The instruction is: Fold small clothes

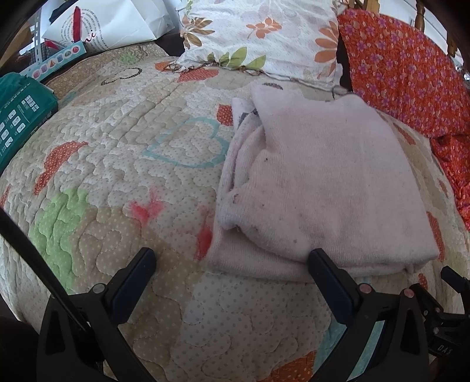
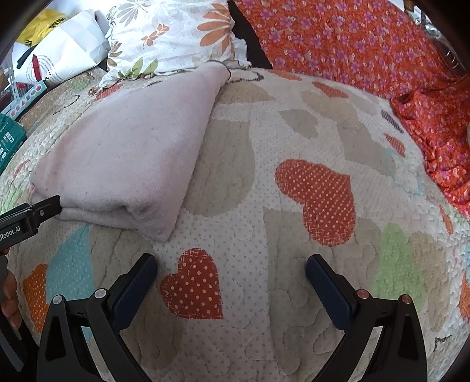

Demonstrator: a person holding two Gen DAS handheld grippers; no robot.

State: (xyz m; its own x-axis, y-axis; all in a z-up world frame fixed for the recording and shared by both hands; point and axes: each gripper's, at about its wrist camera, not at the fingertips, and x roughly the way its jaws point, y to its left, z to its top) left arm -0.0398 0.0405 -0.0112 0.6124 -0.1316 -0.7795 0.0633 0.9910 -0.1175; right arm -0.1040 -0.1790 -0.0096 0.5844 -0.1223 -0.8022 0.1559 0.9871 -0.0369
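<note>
A pale pink garment [image 1: 323, 182] lies folded into a thick rectangle on the quilted bedspread [image 1: 117, 164]. My left gripper [image 1: 232, 258] is open at the garment's near edge, its right fingertip [image 1: 317, 255] touching the bottom fold and its left fingertip resting over bare quilt. In the right wrist view the same pink garment [image 2: 126, 152] sits at upper left, and the left gripper's fingertip [image 2: 50, 205] meets its near corner. My right gripper [image 2: 232, 261] is open over the quilt, to the right of the garment, holding nothing.
A floral pillow [image 1: 258, 35] and an orange flowered cloth [image 1: 405, 73] lie behind the garment. A white paper bag [image 1: 117, 23] and a green box [image 1: 20, 117] sit at far left. A hand [image 2: 8, 296] shows at the left edge of the right wrist view.
</note>
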